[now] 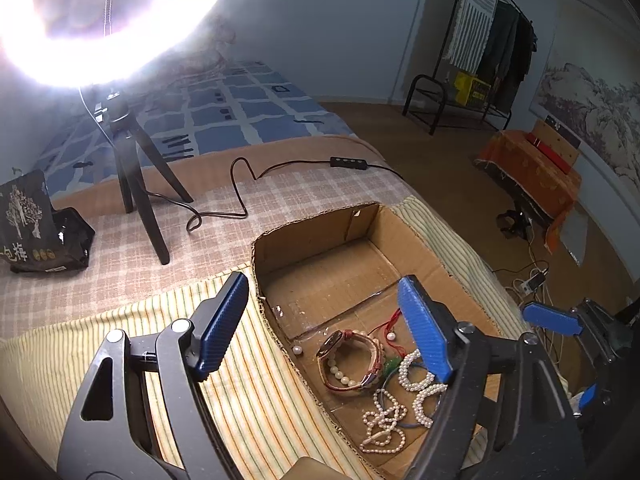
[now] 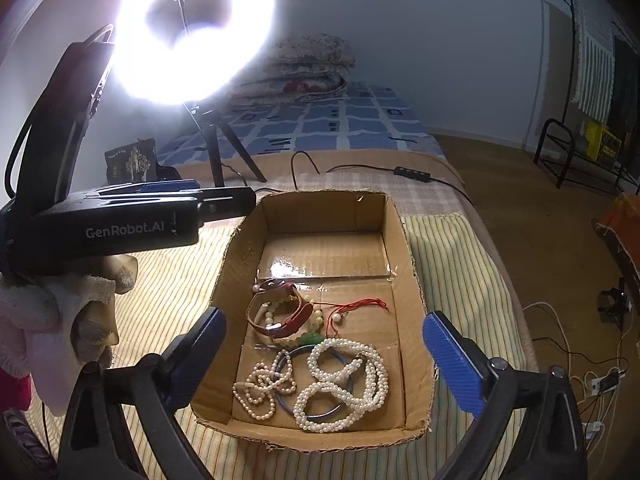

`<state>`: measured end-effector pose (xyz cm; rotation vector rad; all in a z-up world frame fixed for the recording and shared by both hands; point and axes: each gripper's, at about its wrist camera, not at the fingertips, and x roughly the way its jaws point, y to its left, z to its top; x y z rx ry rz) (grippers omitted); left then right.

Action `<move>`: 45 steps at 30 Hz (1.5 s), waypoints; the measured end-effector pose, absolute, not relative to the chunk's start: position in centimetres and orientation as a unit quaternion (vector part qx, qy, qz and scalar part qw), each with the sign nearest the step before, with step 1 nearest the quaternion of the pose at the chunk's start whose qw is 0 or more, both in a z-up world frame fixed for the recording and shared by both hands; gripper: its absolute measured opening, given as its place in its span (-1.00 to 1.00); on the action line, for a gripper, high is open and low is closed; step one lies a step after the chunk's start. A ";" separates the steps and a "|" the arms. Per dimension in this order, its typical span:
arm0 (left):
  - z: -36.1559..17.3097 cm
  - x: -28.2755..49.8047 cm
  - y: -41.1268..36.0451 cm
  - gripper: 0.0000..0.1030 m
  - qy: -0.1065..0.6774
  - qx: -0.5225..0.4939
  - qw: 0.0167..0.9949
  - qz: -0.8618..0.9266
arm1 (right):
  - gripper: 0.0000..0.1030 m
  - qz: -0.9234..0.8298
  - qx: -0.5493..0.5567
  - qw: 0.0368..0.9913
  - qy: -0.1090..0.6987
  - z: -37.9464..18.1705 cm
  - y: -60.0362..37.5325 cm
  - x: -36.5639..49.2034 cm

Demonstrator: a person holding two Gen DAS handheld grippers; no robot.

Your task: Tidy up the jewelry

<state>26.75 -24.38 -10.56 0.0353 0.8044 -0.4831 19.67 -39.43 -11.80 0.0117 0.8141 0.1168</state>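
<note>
An open cardboard box lies on a striped cloth. In it lie a red-strapped watch, white pearl necklaces, a blue bangle, a green bead, a red string and loose pearls. My left gripper is open and empty, its right finger over the box and its left finger over the cloth. My right gripper is open and empty, hovering above the box's near end. The left gripper's body shows at the left of the right wrist view.
A lit ring light on a black tripod stands behind the box, its cable and switch trailing across the checked cloth. A black snack bag lies far left. The bed edge drops to the floor at right, with cables.
</note>
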 end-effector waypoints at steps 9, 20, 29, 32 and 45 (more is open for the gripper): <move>-10.0 26.1 -24.1 0.55 0.382 0.020 0.894 -0.232 | 1.00 0.051 -0.007 0.918 0.394 -11.3 -38.9 19.3; -7.9 24.3 -23.3 0.55 0.369 0.015 0.901 -0.230 | 1.00 0.044 -0.012 0.923 0.381 -9.6 -38.4 17.9; -5.2 21.9 -22.3 0.55 0.348 0.014 0.909 -0.230 | 1.00 0.039 -0.018 0.930 0.365 -7.2 -37.8 15.9; -4.3 21.0 -21.8 0.55 0.339 0.014 0.912 -0.230 | 1.00 0.036 -0.023 0.932 0.359 -6.4 -37.5 15.2; -0.9 15.8 -17.9 0.55 0.303 0.014 0.927 -0.221 | 1.00 0.006 -0.039 0.944 0.327 -3.2 -36.2 11.5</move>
